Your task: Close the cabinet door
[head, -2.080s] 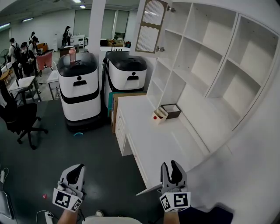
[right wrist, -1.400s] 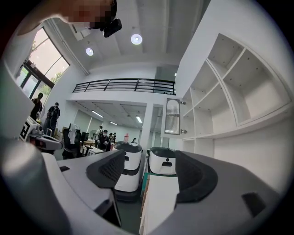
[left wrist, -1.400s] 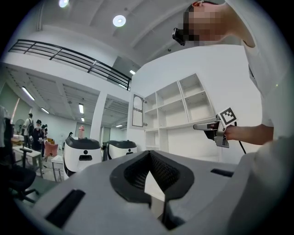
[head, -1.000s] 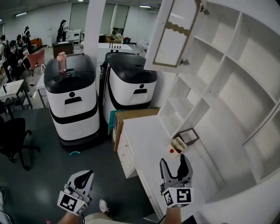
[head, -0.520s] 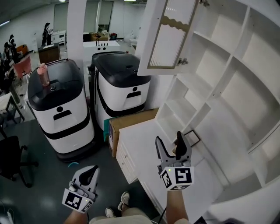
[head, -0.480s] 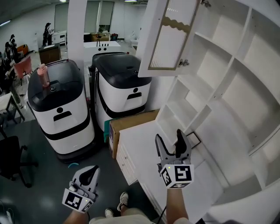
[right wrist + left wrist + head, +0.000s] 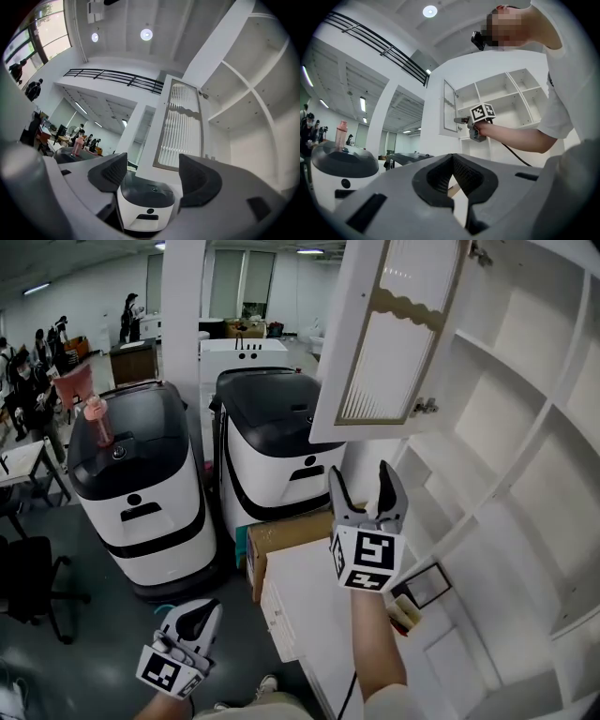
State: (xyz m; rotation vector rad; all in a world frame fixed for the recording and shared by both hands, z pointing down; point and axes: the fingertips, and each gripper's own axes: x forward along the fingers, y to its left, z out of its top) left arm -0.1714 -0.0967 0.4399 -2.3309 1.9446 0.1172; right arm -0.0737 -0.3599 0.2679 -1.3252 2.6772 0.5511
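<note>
1. The white cabinet door with a ribbed pale panel in a tan frame (image 7: 398, 334) stands swung out into the room. It hangs from the far end of the white open shelf unit (image 7: 525, 427), high on the right of the scene. Its long axis is upright.
2. Its hinges (image 7: 427, 407) sit on the right edge, against the unit. The free edge is the left one, pointing away from the shelves.
3. The right tongs (image 7: 361, 474) are raised above the white surface (image 7: 300, 601), tips up. In the head view they lie just below the door's lower edge; their distance from it in depth cannot be told.
4. Their jaws are spread with nothing held. In the right gripper view the door (image 7: 180, 124) rises ahead and above, and only a distant white-and-black wheeled cart (image 7: 145, 204) shows between the pads.
5. The left tongs (image 7: 200, 615) hang low at the near left, well apart from the door, pressed together on nothing.
6. The right hand is clearly the nearer. The hinge hardware shows on the face turned this way, so this is probably the inner face. The push would then have to land beyond the free left edge and swing it rightward onto the compartment.
</note>
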